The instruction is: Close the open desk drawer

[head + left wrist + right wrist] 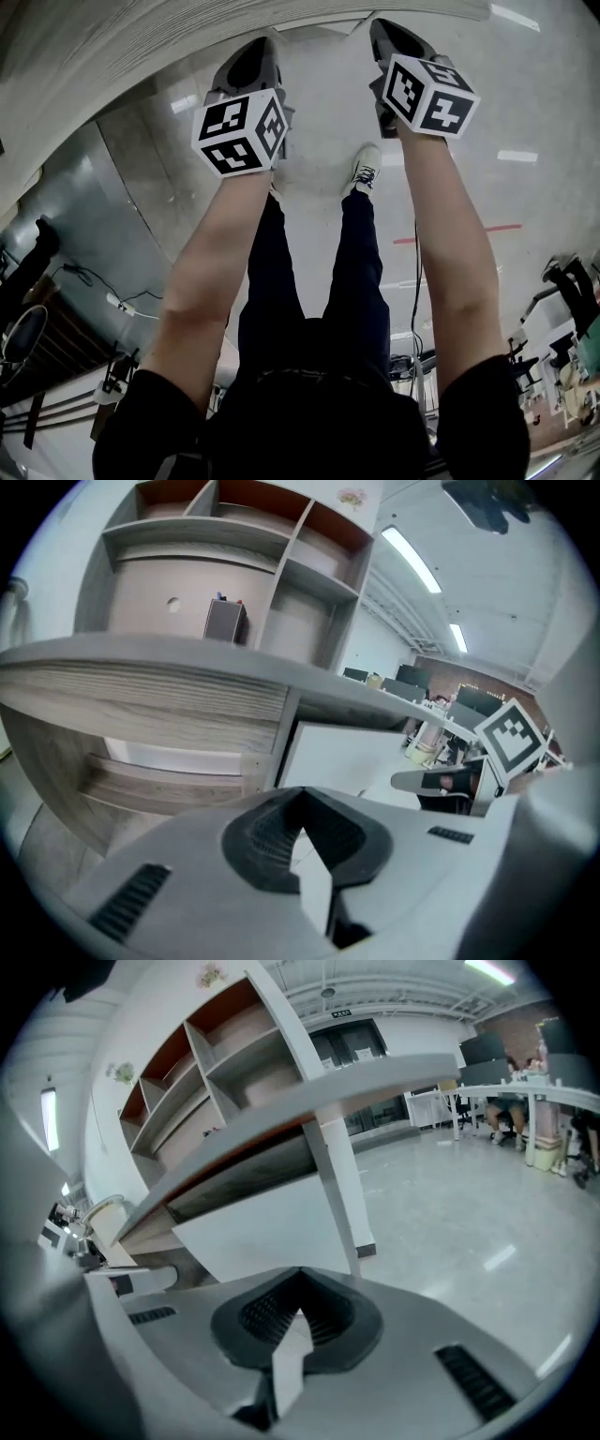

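Nearest: left tool [305, 822] clenched, nothing between the jaws; right tool [295, 1321] clenched and empty likewise.

Head view only: two bare forearms [211, 272], marker cubes [242, 131] on both tools, dark trousers [281, 300], one white shoe [364, 167] on the grey floor [319, 141], worktop [141, 47] edge across the top, ahead of both tools.

Left gripper view: drawer [150, 705] as a wood-grain front directly under the worktop's grey edge, above and beyond the tool, untouched. Pale strip beneath it. Open or closed not readable. White side panel [342, 757] to its right.

Right gripper view: same worktop from the side, drawer front reduced to a dark band above the white panel, one leg [339, 1180] down to the floor.

Farthest: shelf unit [225, 564] holding a dark box [225, 621]; seated people [511, 1115] across the floor, right gripper view only.
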`<action>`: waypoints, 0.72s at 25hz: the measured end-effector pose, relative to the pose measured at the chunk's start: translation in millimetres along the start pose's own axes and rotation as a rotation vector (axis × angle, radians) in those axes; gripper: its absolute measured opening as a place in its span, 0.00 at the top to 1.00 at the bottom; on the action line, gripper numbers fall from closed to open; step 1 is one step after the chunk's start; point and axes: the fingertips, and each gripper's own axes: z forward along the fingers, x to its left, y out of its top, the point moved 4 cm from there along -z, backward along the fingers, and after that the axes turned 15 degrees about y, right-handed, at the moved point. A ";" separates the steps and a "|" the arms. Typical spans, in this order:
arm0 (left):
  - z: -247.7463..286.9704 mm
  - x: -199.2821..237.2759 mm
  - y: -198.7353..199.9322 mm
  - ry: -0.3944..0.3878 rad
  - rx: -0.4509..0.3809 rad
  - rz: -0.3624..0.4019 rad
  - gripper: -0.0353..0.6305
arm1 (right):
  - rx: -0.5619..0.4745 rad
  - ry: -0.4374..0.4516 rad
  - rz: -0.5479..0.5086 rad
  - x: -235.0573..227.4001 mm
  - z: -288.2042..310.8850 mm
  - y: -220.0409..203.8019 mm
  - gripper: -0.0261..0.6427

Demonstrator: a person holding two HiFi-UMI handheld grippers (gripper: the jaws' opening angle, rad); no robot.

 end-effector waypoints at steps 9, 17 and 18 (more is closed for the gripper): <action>-103.2 -19.4 -6.8 -0.157 0.028 0.054 0.93 | -0.051 0.079 0.002 68.4 -73.2 10.1 0.94; -189.8 -43.2 18.3 -0.352 -0.024 0.121 0.93 | -0.088 0.201 -0.045 141.8 -131.5 18.8 0.94; -199.4 -43.4 21.0 -0.370 -0.024 0.121 0.93 | -0.093 0.211 -0.050 151.6 -139.3 20.5 0.94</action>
